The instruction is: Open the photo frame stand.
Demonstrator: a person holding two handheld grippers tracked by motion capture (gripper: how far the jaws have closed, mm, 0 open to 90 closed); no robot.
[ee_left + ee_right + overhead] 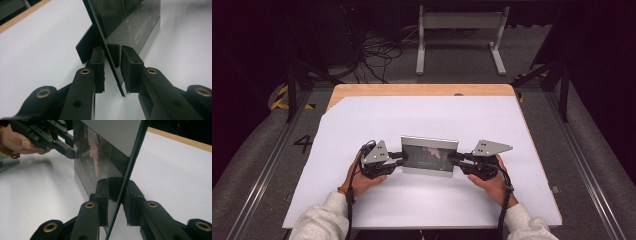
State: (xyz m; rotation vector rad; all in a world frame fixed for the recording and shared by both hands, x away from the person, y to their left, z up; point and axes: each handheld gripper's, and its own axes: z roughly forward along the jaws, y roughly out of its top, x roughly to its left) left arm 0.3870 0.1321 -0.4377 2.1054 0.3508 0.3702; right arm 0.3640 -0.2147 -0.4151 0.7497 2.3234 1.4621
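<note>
A dark glass-fronted picture frame (429, 155) stands upright near the front of the white-covered surface (422, 117), flanked by a hand-held tool at each short edge. The left tool (401, 159) brackets the frame's edge with a visible gap beside the pads, its grip released. The right tool (454, 161) straddles the opposite edge, pads close against the glass; whether it clamps cannot be told. Such paired side holds likely steady the frame on its black rear stand (86, 45).
</note>
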